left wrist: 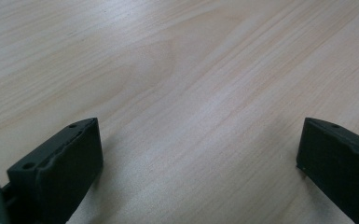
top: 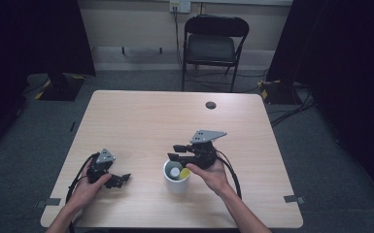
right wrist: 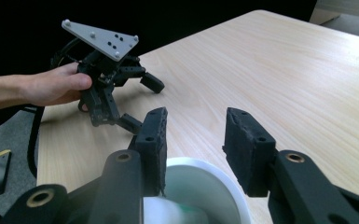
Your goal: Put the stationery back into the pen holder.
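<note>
Seen from above: a pale wooden worktop (top: 141, 116) with a white cup (top: 176, 183) standing upright near its front edge, a little right of centre. Inside the cup, a small white round item (top: 175, 172) and a yellow-green one (top: 185, 173) lying side by side against a darker greenish interior; too small to identify further.

Right gripper (top: 175, 152) held in the person's right hand (top: 213, 175), hovering just above and behind the cup's rim, pointing toward the left of the worktop. In the right gripper view, fingers (right wrist: 245, 140) partly spread over the cup's mouth (right wrist: 200, 172), nothing pinched between them, pads clear of the rim.

Left gripper (top: 121, 180) resting low on the worktop at the front left, held in the left hand (top: 88, 188), well apart from the cup. In the left gripper view, fingers (left wrist: 70, 163) spread wide, only bare wood grain between them.

Judged step: either reaching into the cup for a piece, or having just let one go; hard to say which. For a clean reach: keep the right gripper centred over the opening, descend straight, avoid knocking the rim, since a light cup probably tips easily. Steadying the cup with the idle left gripper likely helpful.

Elsewhere: a small dark round cap (top: 211, 105) near the worktop's far edge, and a black folding chair (top: 213, 46) beyond.
</note>
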Demonstrator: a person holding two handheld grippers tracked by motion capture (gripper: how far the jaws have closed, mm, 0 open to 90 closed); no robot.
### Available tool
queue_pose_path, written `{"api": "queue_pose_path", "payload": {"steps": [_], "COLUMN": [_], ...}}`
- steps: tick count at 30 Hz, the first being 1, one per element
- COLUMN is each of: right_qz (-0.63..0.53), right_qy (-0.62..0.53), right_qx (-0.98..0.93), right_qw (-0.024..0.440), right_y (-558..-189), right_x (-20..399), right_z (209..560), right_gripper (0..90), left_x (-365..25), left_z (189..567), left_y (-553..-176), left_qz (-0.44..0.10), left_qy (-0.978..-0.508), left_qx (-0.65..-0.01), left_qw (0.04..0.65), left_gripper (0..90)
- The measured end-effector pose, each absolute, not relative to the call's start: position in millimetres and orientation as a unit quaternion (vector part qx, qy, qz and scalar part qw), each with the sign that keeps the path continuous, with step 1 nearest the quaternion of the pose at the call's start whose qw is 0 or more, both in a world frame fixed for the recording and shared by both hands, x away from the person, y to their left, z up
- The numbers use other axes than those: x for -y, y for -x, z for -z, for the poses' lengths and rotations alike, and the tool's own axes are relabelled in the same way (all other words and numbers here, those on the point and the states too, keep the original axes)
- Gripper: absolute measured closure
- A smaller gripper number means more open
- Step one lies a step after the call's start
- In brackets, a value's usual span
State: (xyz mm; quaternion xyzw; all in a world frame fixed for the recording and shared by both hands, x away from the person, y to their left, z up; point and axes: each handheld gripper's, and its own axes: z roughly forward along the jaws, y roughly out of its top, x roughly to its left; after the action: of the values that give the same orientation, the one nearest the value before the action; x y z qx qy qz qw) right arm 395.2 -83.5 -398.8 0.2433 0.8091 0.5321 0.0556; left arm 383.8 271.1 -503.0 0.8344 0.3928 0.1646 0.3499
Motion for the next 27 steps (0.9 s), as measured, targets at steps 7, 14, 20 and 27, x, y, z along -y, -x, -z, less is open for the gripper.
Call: {"api": "queue_pose_path", "payload": {"steps": [7, 14, 20, 27], "right_qz": [-0.544, -0.543, -0.528, -0.525], "right_qy": [-0.251, -0.267, -0.276, -0.306], "right_qx": [-0.799, -0.794, -0.799, -0.789], "right_qw": [0.057, 0.065, 0.077, 0.089], "right_y": [-397, -401, -408, -423], "right_x": [92, 108, 124, 150], "right_z": [395, 393, 389, 395], "right_gripper": [58.1, 58.1, 59.5, 60.2], "left_x": [-271, -271, -271, -271], "left_z": [503, 503, 503, 503], "left_y": [-384, -384, -384, -384], "left_qz": [-0.164, -0.164, -0.164, -0.165], "left_qy": [-0.834, -0.834, -0.834, -0.834], "left_qx": [-0.393, -0.393, -0.393, -0.393], "left_qw": [0.35, 0.35, 0.35, 0.35], "left_gripper": [0.0, 0.0, 0.0, 0.0]}}
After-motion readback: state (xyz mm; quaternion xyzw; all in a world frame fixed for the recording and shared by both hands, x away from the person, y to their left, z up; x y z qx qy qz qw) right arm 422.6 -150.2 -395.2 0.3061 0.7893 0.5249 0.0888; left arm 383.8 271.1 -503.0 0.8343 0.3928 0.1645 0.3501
